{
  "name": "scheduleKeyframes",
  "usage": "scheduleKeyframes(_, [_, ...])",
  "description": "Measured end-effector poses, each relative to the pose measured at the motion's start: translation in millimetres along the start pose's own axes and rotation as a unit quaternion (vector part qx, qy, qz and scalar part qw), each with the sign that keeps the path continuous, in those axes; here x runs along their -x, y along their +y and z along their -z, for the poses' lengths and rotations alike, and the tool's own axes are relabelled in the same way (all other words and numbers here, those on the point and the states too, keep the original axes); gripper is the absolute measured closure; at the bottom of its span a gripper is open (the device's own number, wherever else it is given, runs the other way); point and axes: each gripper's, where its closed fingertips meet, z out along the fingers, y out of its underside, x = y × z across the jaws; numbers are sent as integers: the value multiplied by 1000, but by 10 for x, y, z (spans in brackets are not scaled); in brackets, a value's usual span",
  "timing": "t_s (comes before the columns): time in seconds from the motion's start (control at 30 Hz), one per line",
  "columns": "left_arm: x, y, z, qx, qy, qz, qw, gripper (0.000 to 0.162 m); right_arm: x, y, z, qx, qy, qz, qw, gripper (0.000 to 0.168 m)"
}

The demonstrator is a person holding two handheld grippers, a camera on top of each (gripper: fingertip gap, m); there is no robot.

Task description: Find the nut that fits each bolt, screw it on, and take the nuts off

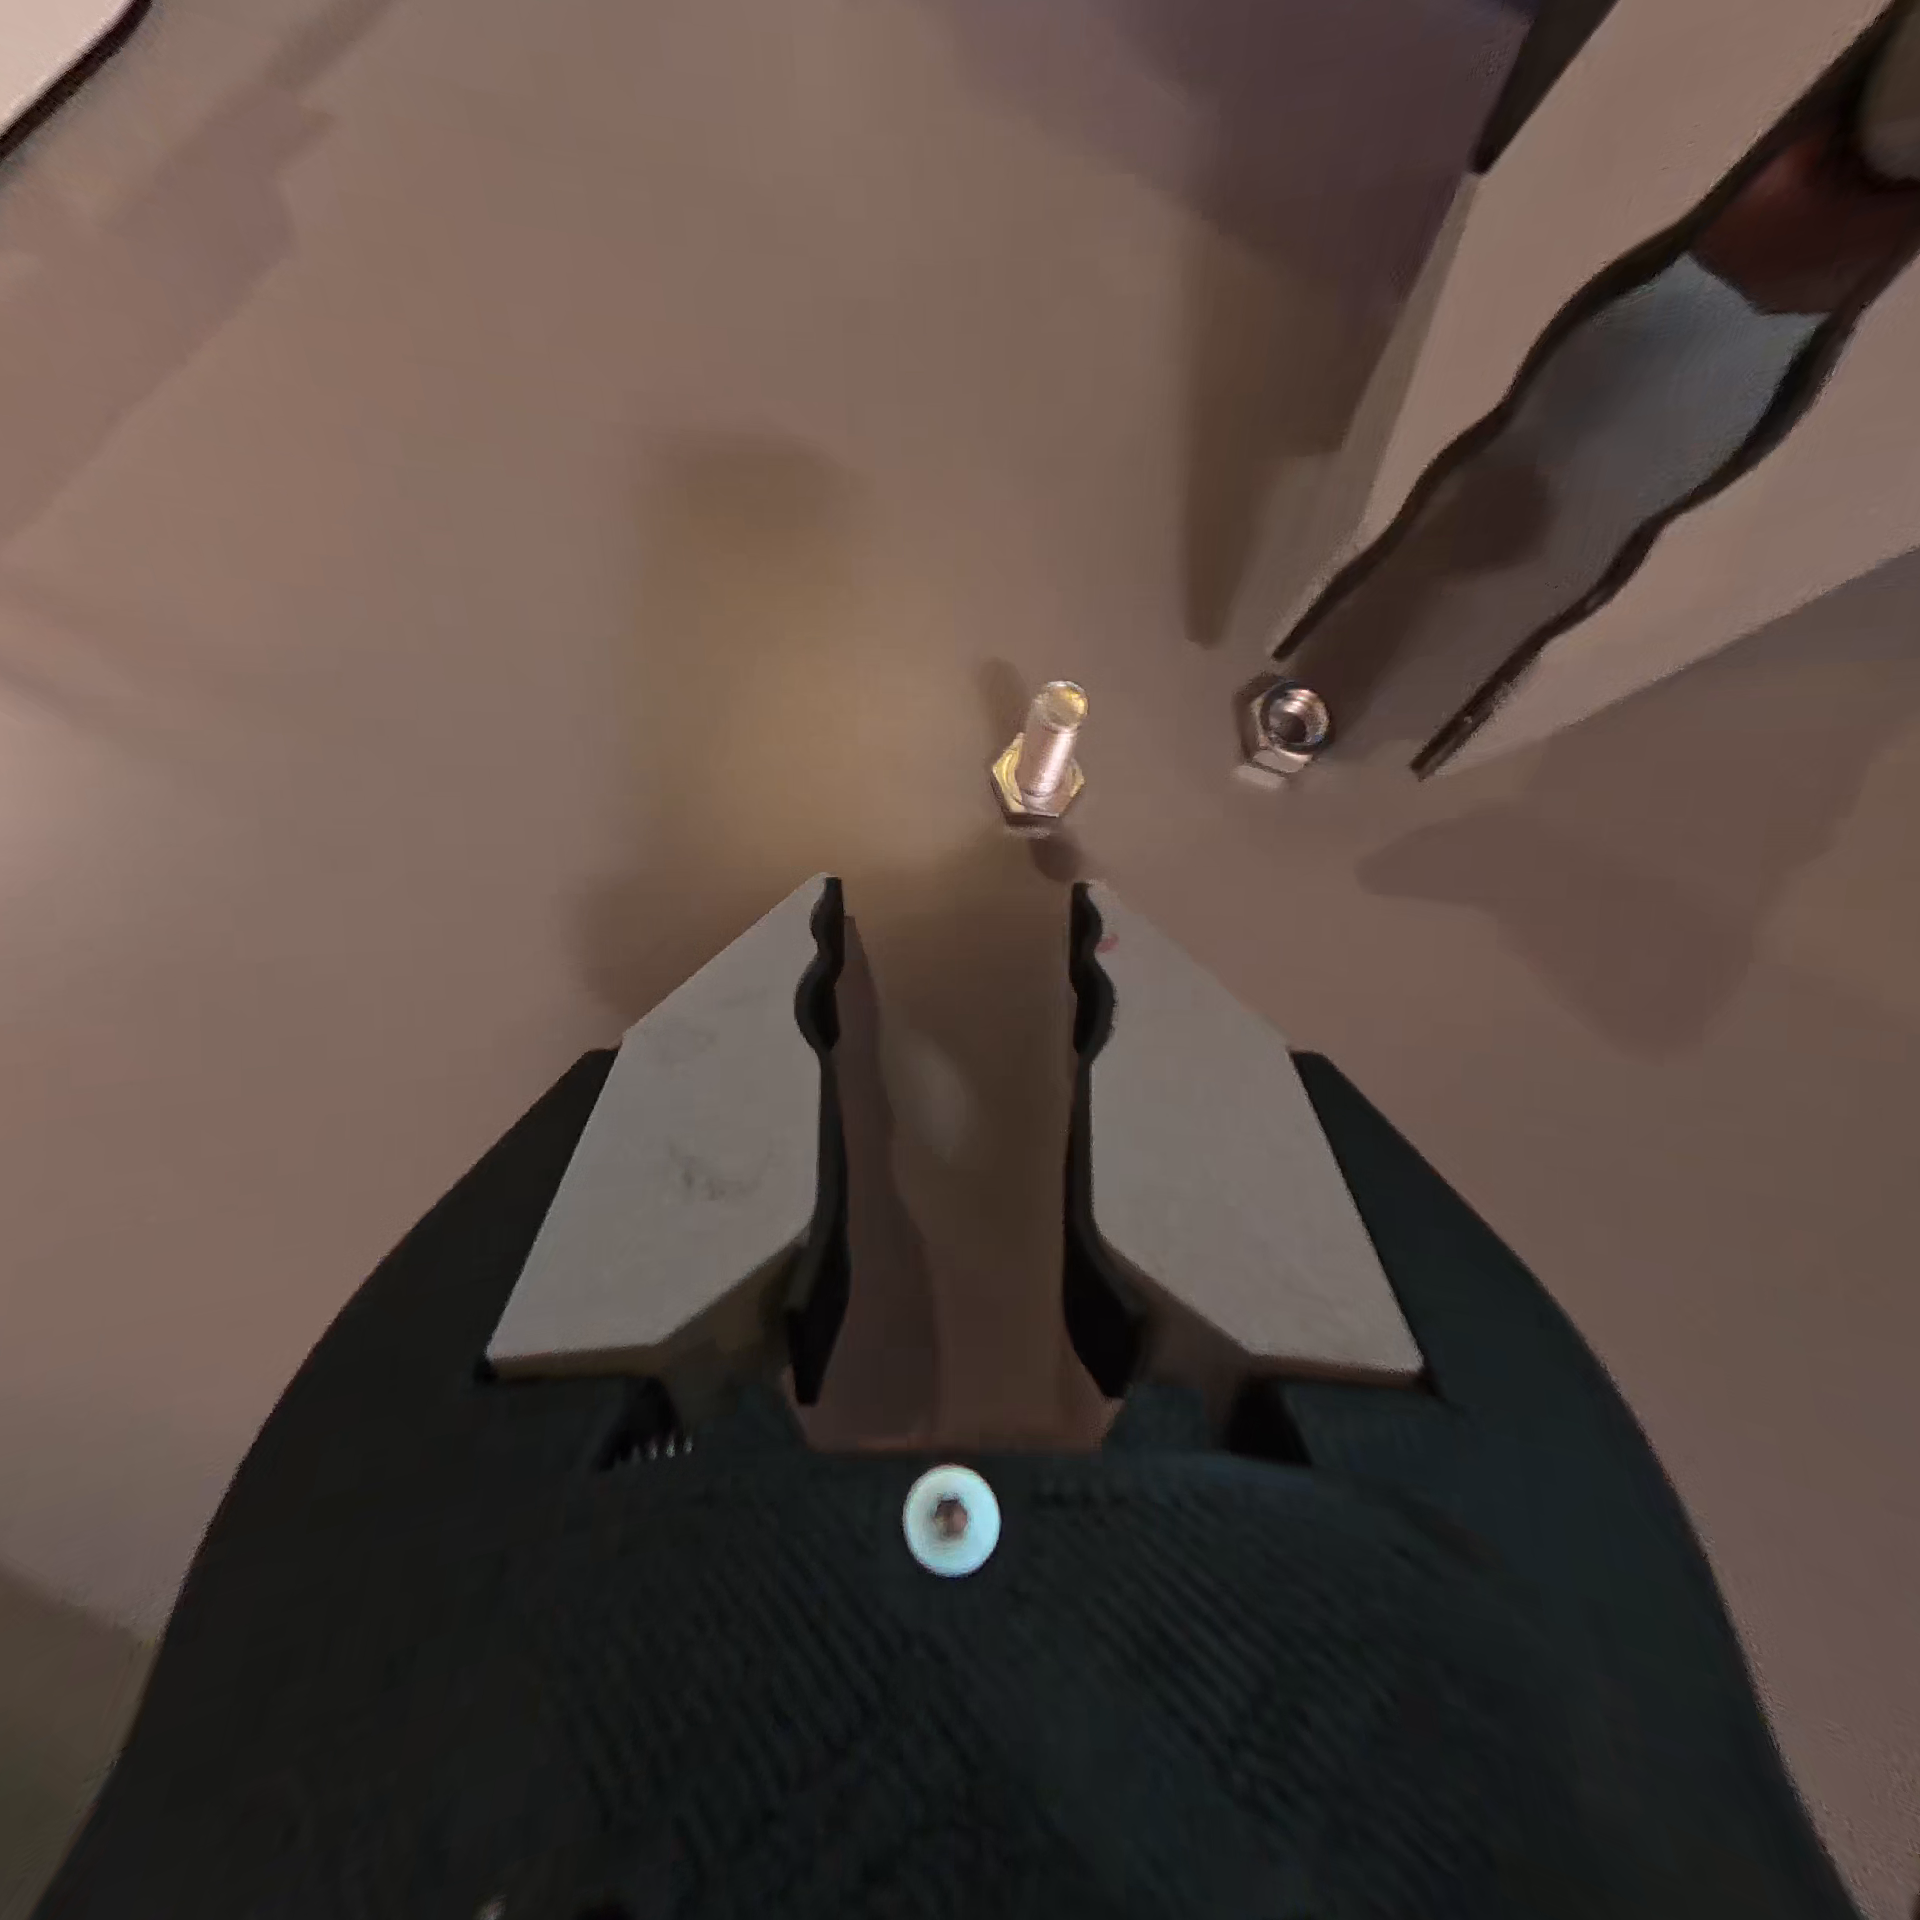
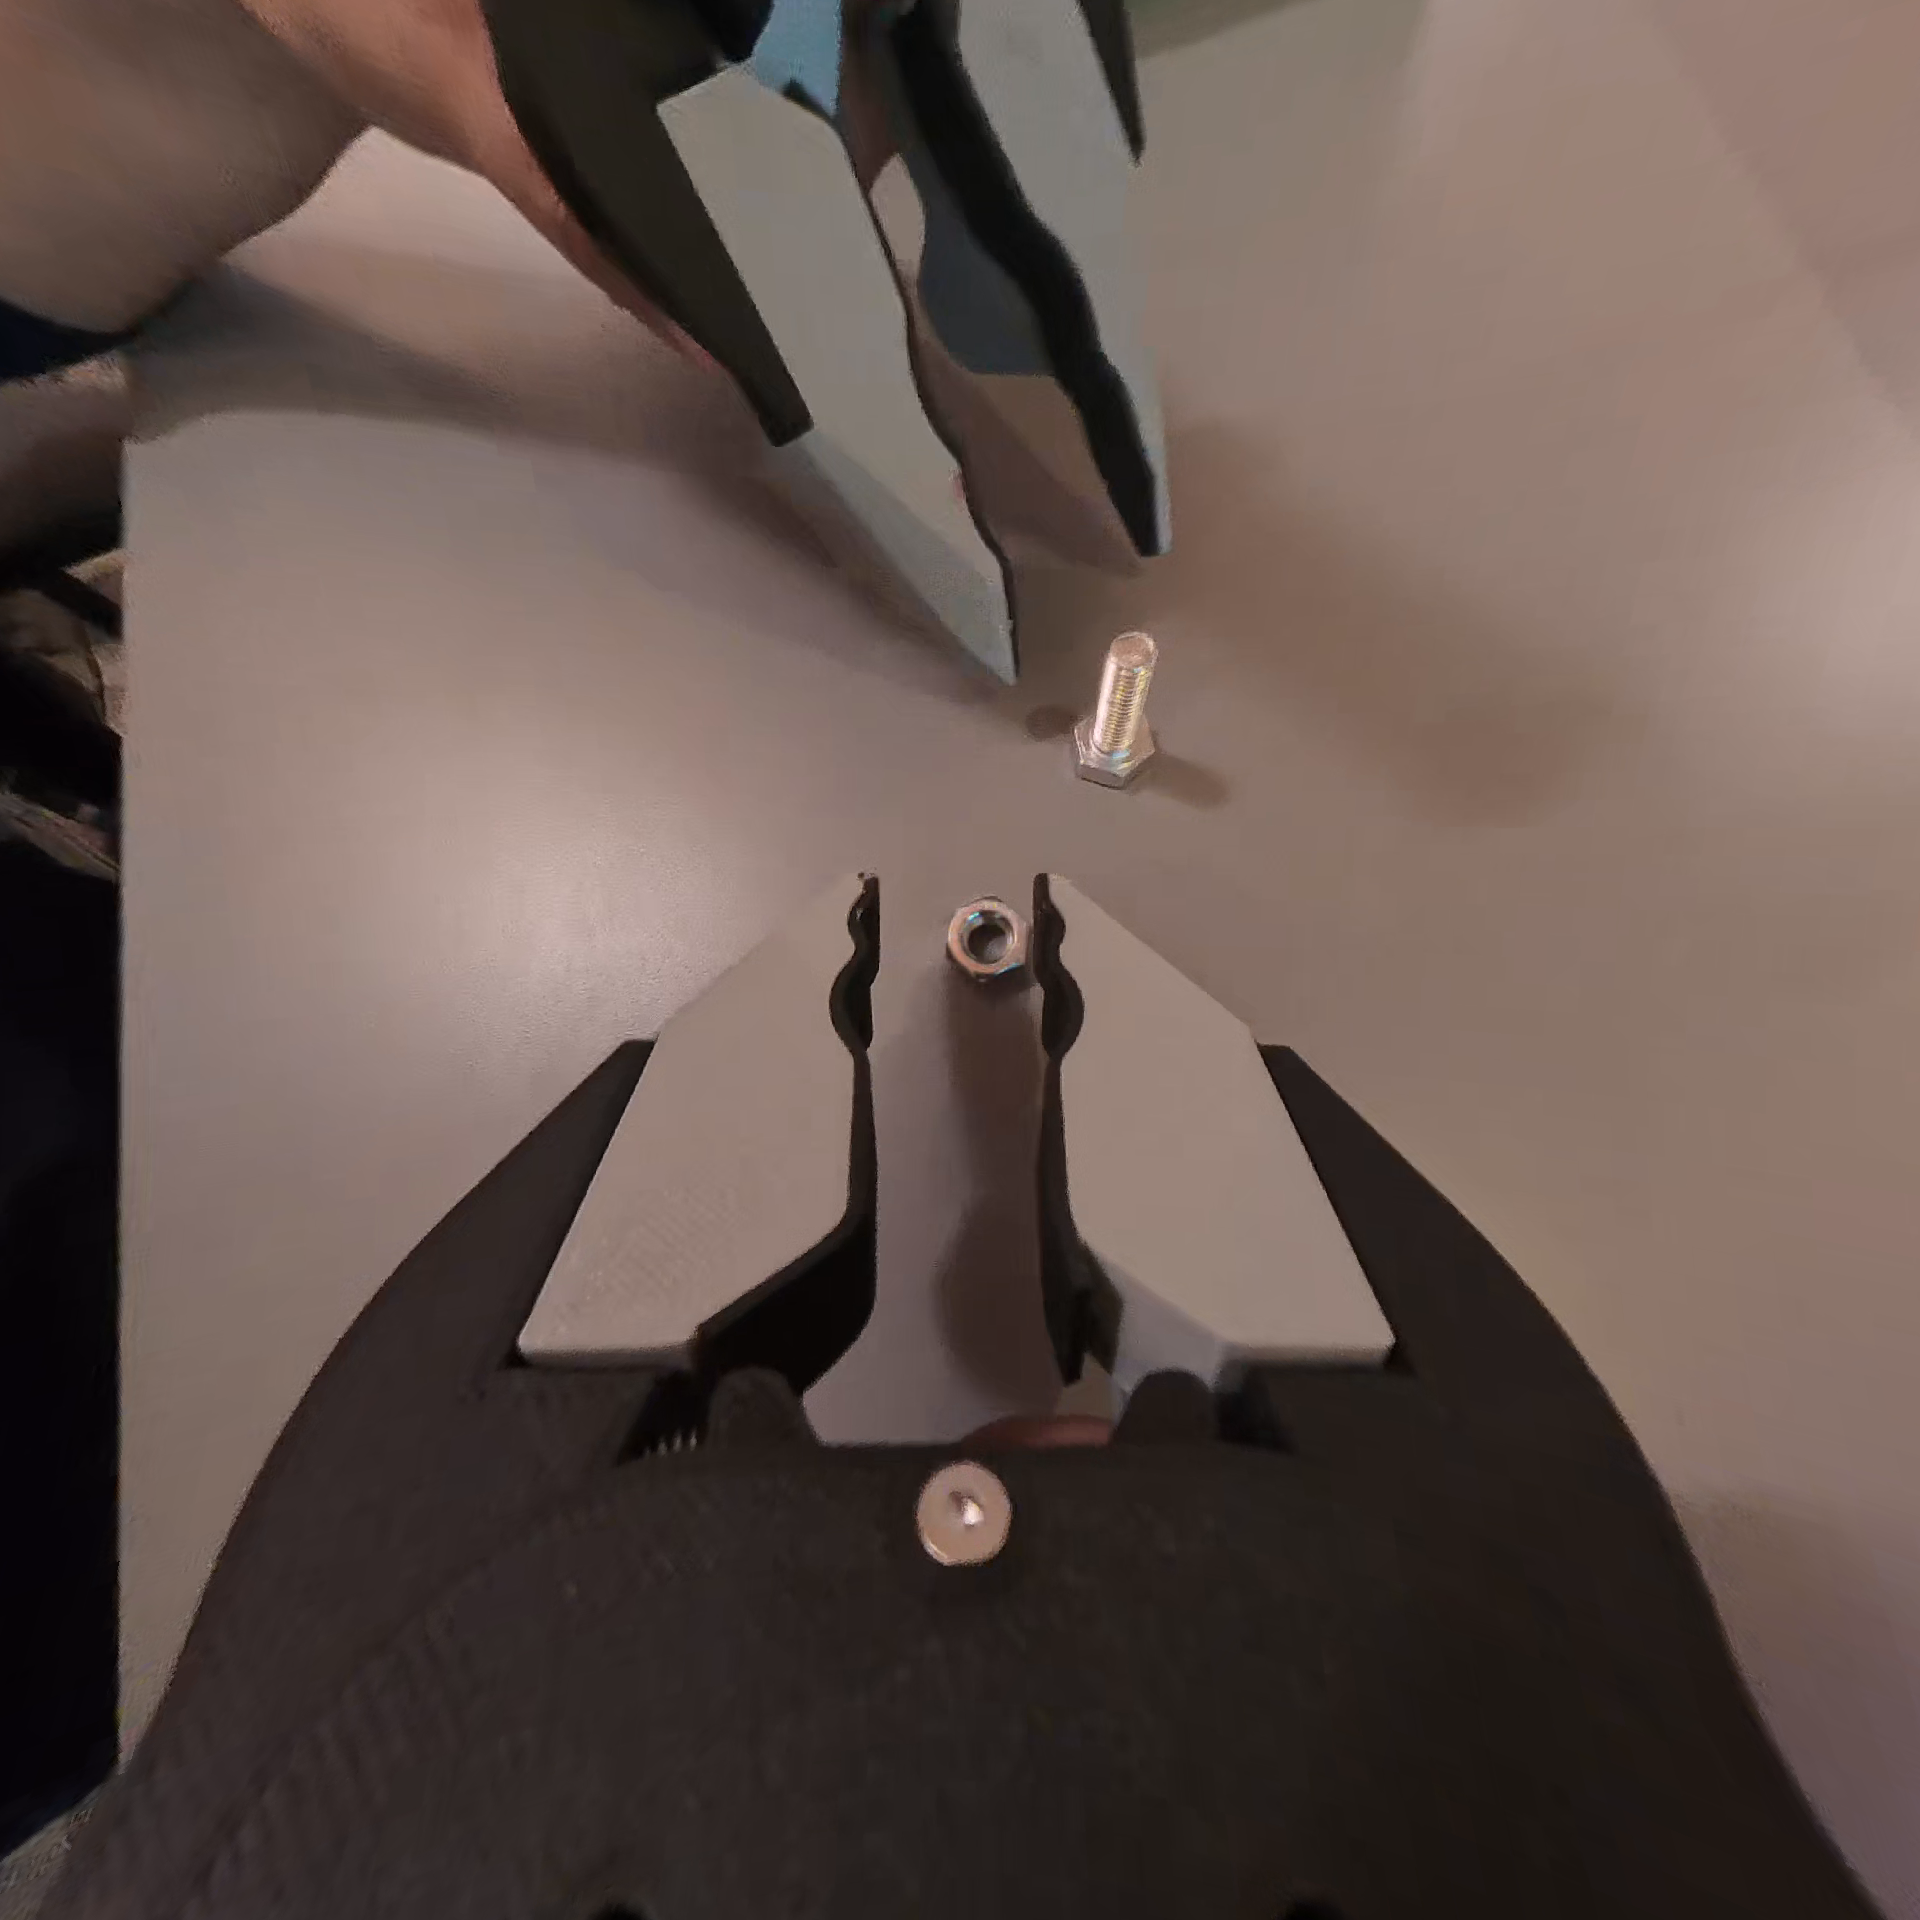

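- Shiny threaded steel hex bolt (image 1: 1042,756) stands on its head, shank upright, on the beige table (image 1: 520,623).
- Small silver hex nut (image 2: 985,938) lies flat, hole upward, between the part-open right gripper (image 2: 951,894) tips, untouched.
- Left gripper (image 1: 954,899): part-open, empty.
- Only the right wrist view shows a hand (image 2: 208,135).

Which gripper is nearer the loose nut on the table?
Right. The right gripper is open with the nut between its fingertips; the left gripper is open beside the upright bolt, farther off.

You are looking at one bolt (image 1: 1039,753), standing on its hex head just right of centre in the left wrist view. You are seeing one nut (image 2: 985,937), lying flat at centre in the right wrist view. You are working with two grippers: the left gripper (image 1: 954,894) and the right gripper (image 2: 954,885). One table (image 2: 468,831) is carrying it all.
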Motion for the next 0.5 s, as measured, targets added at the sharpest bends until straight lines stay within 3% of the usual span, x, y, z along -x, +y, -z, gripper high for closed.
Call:
scheduleKeyframes(0.17, [-49, -76, -139, 8, 6, -41, 999, 118, -107, 202, -115, 60, 42, 19, 997, 141])
scheduleKeyframes(0.27, [-107, -129, -223, 2, 24, -50, 998, 121, -77, 182, -128, 51, 28, 13, 998, 154])
scheduleKeyframes(0.3, [-129, -163, -248, -8, 32, -49, 998, 125, -79, 185, -125, 52, 28, 13, 998, 154])
scheduleKeyframes(0.37, [-180, -218, -291, -27, 51, -45, 997, 151, -95, 193, -116, 54, 30, 16, 998, 154])
scheduleKeyframes(0.5, [-216, -246, -313, -44, 64, -39, 996, 154, -161, 205, -96, 56, 44, 9, 997, 154])
